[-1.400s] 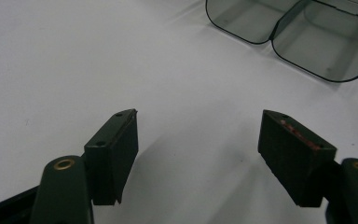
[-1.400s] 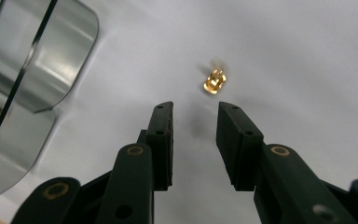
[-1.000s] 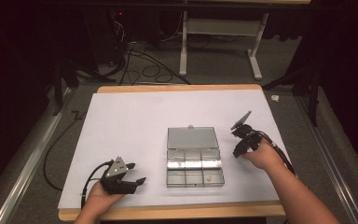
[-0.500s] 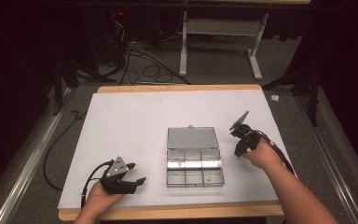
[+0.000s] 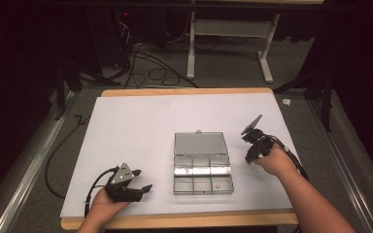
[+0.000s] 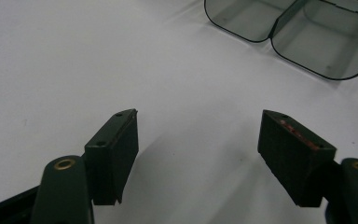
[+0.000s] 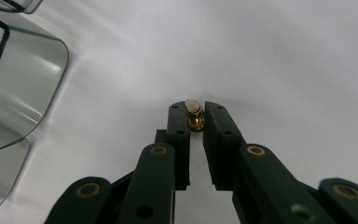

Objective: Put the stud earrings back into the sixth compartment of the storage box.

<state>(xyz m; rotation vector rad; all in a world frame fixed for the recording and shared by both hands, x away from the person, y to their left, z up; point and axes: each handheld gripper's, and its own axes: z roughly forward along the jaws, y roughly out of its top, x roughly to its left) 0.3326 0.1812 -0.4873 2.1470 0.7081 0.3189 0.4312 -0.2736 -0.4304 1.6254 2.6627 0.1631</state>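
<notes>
**Right gripper view: 1 brass piece pinched, not yet in the box**

Pinched between the 2 black pads of the right gripper: a tiny brass piece, shiny, rounded, gold-toned, capped with a pale whitish tip. Jaws just closed down on it, now nearly together, only the width of the piece between them. Held low over the white sheet, just beside the right edge of the clear box, not inside it.

Seen from the high view: right gripper tipped down at the sheet, near the box but apart from it. Box laid open, hinged lid flat behind, 6 compartments in 2 rows of 3. Already lying in the near right compartment: 1 small pale item, too small to identify. Other 5 apparently empty.

Judged progress: early. Pickup made; carry over the rim and drop into a compartment left to do, then perhaps closing the lid.

Left gripper parked near the front edge, well left of the box, spread wide, holding nothing. Confirmed in the left gripper view: matte rectangular pads far apart, bare sheet between.

Materials: box of smoky transparent plastic, thin-walled, rounded corners, glossy and reflective. Sheet matte and smooth. Wood table edge showing around it.
</notes>
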